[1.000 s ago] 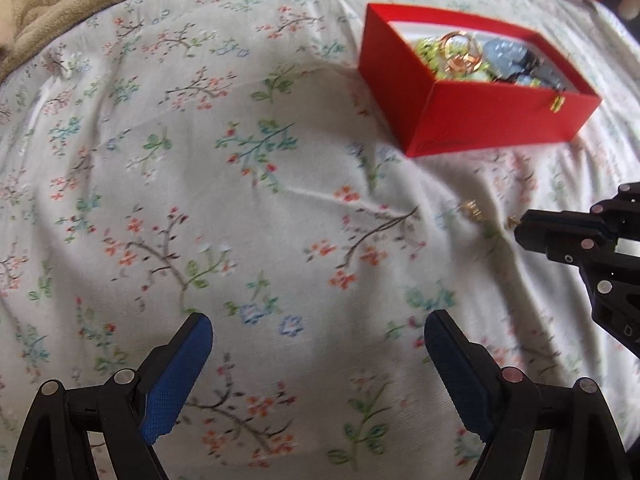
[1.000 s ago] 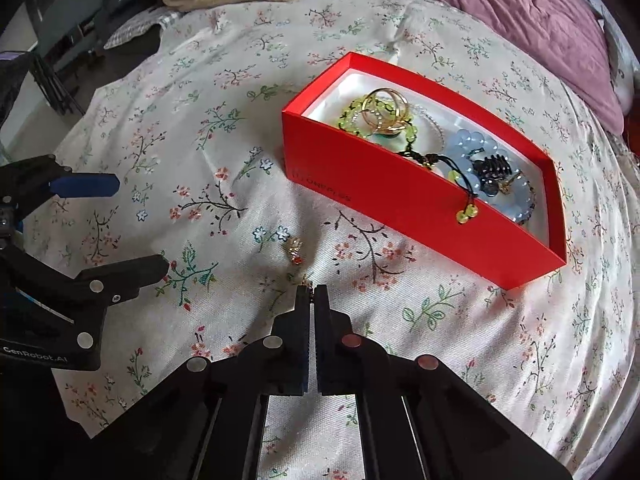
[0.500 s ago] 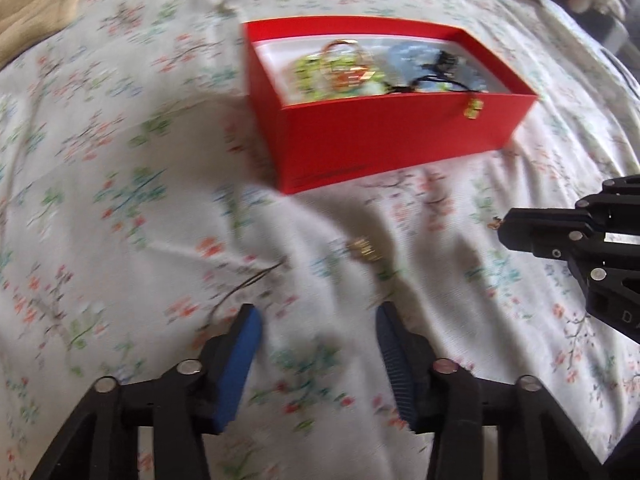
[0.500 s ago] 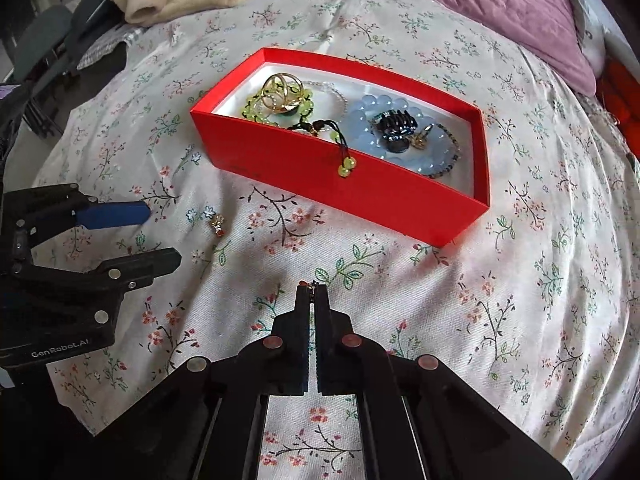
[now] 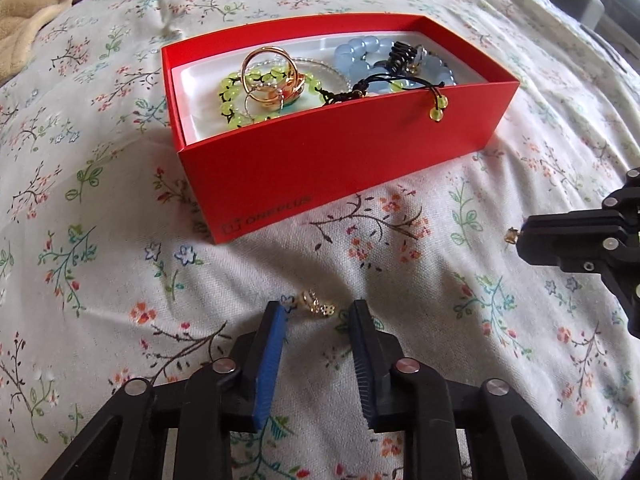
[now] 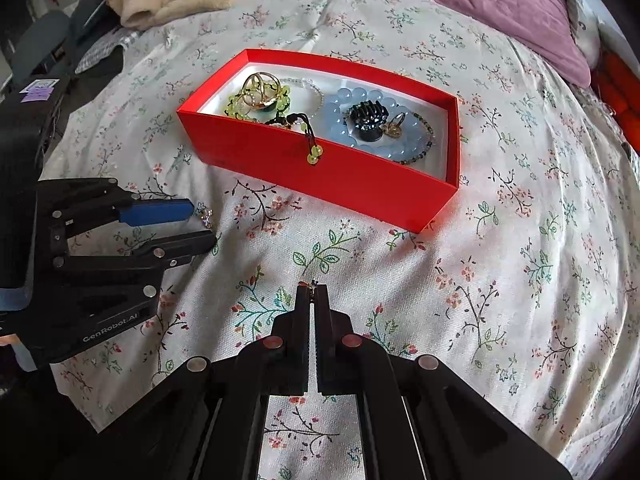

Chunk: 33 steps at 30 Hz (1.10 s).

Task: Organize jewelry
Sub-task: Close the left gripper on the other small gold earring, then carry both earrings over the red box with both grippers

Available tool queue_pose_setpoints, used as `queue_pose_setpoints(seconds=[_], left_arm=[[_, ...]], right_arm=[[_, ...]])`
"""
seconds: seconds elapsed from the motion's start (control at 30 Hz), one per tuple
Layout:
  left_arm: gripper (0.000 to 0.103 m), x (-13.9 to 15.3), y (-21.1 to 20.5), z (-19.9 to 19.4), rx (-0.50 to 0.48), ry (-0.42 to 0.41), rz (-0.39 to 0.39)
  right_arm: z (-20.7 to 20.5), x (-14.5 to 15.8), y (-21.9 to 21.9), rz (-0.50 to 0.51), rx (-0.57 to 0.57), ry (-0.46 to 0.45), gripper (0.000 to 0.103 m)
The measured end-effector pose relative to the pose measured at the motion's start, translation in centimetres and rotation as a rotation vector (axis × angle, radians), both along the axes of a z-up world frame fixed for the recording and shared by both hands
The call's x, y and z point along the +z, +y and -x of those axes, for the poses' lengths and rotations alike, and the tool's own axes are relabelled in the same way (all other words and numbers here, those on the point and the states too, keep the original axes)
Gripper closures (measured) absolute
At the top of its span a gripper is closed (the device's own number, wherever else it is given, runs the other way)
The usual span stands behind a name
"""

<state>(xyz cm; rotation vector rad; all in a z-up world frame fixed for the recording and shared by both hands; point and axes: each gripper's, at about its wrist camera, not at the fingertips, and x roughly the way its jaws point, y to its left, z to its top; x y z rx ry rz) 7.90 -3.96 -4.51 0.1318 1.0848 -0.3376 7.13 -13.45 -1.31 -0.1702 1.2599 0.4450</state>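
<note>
Between the closing blue pads of the left gripper (image 5: 318,312) lies a small gold earring (image 5: 316,303) on the floral bedspread (image 5: 100,280), not yet pinched; a second ago those jaws gaped wide, farther from the red box (image 5: 340,152), while the right gripper (image 6: 311,289) stays pinched on a tiny gold piece (image 5: 512,235)

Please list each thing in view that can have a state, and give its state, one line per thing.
red box: open, no lid on it, jewelry inside.
small gold earring: lying on the bedsheet, not gripped.
left gripper: jaws closing, earring between the fingertips.
right gripper: shut on a tiny gold piece.
</note>
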Motion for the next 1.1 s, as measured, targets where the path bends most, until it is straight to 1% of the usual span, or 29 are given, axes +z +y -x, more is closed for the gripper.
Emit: queue_pose_setpoints(seconds=[0.13, 0.3, 0.57, 0.7, 0.9, 1.1], left_arm=[[0.093, -0.1, -0.3, -0.1, 0.004, 0.003, -0.007], [0.099, -0.1, -0.3, -0.3, 0.019, 0.006, -0.015], [0.102, 0.1, 0.2, -0.3, 0.044, 0.033, 0.002], [0.102, 0.4, 0.9, -0.4, 0.078, 0.064, 0.044], [0.102, 1.1, 2.2, -0.4, 0.134, 0.093, 0.120], [0.102, 2.5, 2.6, -0.2, 0.173, 0.088, 0.137]], right_arm=[[0.0, 0.0, -0.3, 0.003, -0.005, 0.002, 0.101], [-0.1, -0.1, -0.5, 0.009, -0.016, 0.009, 0.101], [-0.1, -0.1, -0.6, 0.015, -0.025, 0.016, 0.101], [-0.2, 0.1, -0.8, 0.012, -0.038, 0.023, 0.101], [-0.3, 0.8, -1.1, -0.019, -0.059, 0.029, 0.101], [-0.5, 2.0, -1.4, -0.050, -0.079, 0.018, 0.101]])
